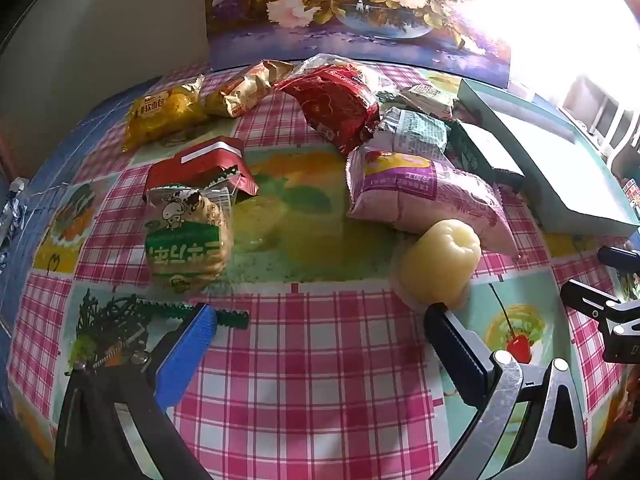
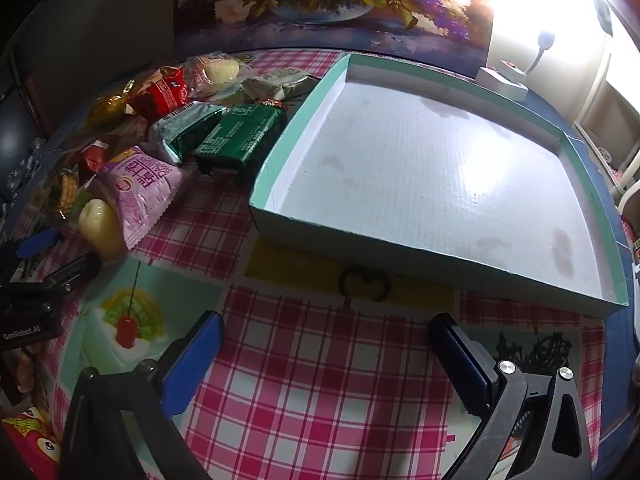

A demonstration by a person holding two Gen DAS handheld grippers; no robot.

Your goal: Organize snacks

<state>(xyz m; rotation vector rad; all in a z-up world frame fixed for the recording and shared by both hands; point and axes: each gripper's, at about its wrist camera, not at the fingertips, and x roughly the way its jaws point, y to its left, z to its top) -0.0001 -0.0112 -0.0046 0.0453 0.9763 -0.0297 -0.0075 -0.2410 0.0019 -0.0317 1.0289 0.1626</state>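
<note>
Snacks (image 1: pixel 424 196) | purple pack's long axis slants toward tray (image 2: pixel 440 184) | both hand-held grippers (image 1: pixel 320 320) (image 2: pixel 326 328) released

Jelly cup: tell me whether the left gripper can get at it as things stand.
Probably yes. The left gripper is open and empty, and the jelly cup stands just ahead of its right finger with bare tablecloth between. The purple packet leans close behind and may get nudged.
</note>
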